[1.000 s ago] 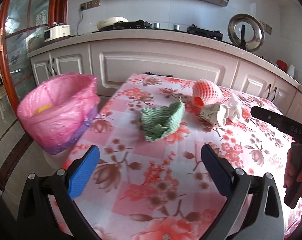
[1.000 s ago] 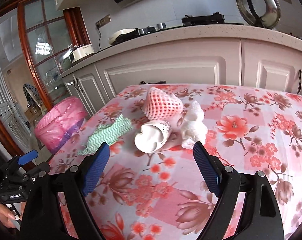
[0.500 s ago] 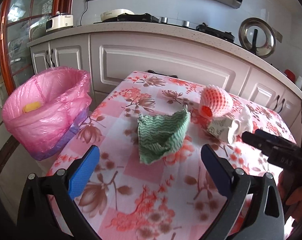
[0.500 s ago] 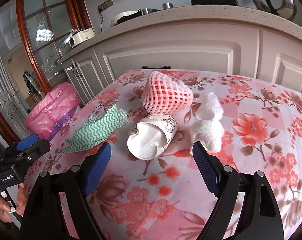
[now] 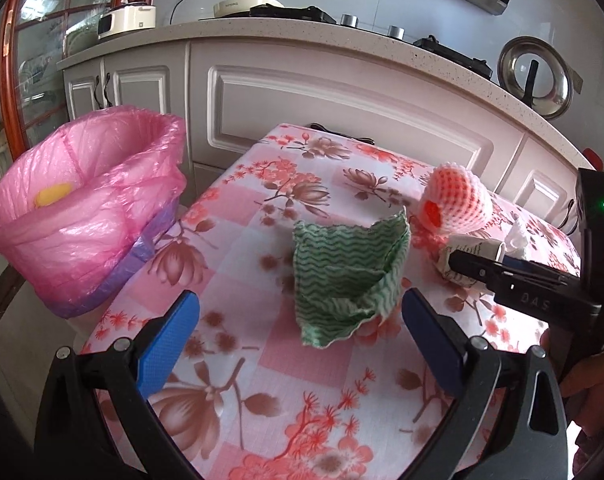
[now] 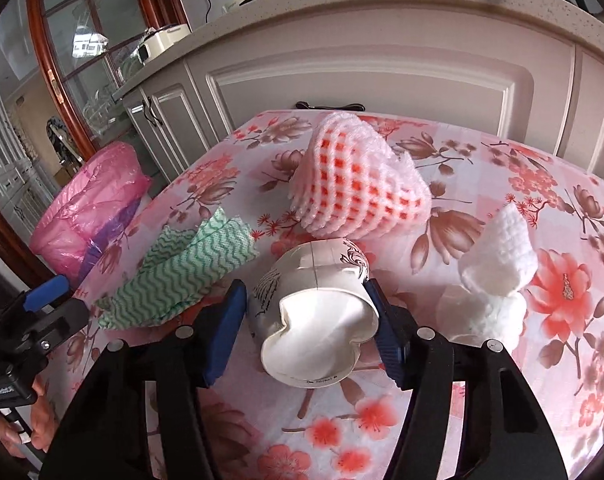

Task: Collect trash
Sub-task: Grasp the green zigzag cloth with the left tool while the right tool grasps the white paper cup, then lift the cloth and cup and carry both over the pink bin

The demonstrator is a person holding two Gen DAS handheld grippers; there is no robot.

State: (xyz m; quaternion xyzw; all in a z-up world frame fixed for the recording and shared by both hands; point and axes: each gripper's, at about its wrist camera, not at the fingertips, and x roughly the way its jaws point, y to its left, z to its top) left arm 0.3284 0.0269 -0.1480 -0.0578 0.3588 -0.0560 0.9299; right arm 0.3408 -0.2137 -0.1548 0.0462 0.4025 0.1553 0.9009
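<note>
The bench, draped in pink floral cloth, stands beside white kitchen cabinets. The left gripper gapes empty. The right gripper's fingers have just been closing around a crushed white paper cup.

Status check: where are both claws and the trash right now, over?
Right claw just closing around crushed paper cup, grip unconfirmed. Left claw open, short of green cloth. Foam net, tissue on table; pink-lined bin beside, path clear.
</note>
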